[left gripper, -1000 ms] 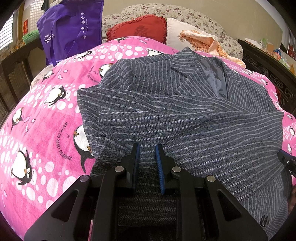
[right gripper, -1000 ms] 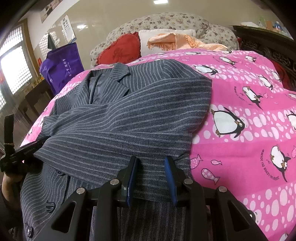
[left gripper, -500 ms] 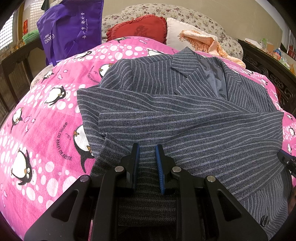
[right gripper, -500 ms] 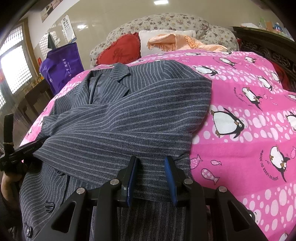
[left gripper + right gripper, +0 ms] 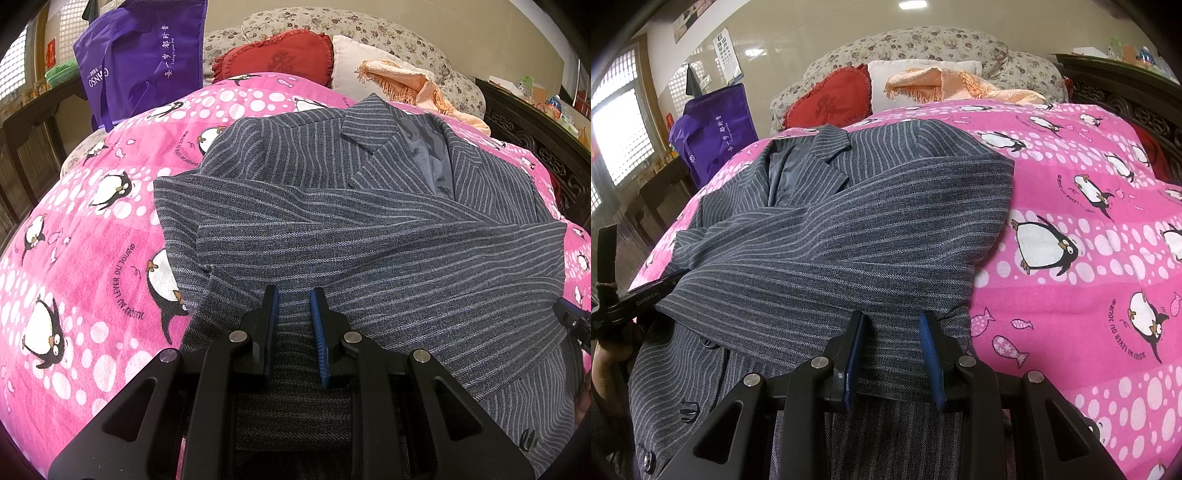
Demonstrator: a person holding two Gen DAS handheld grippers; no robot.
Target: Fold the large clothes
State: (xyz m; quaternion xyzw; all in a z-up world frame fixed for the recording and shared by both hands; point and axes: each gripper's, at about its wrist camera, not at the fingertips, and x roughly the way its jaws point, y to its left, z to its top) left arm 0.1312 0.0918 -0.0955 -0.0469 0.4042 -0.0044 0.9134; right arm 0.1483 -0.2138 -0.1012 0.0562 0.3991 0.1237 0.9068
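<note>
A grey pinstriped jacket [image 5: 369, 221] lies face up on a pink penguin blanket [image 5: 74, 240], collar at the far end, both sleeves folded across its front. My left gripper [image 5: 293, 299] is at the near hem on the jacket's left side, shut on a bunch of the cloth, which hangs under the fingers. My right gripper [image 5: 892, 321] holds the near hem of the jacket [image 5: 831, 240] on its right side in the same way. The left gripper's tool [image 5: 628, 299] and a hand [image 5: 605, 365] show at the right wrist view's left edge.
At the bed's head lie a red heart cushion [image 5: 280, 55], a white pillow [image 5: 347, 62] and an orange fringed scarf [image 5: 406, 85]. A purple bag [image 5: 140, 55] stands at the far left. A dark carved bed frame [image 5: 535, 140] runs along the right.
</note>
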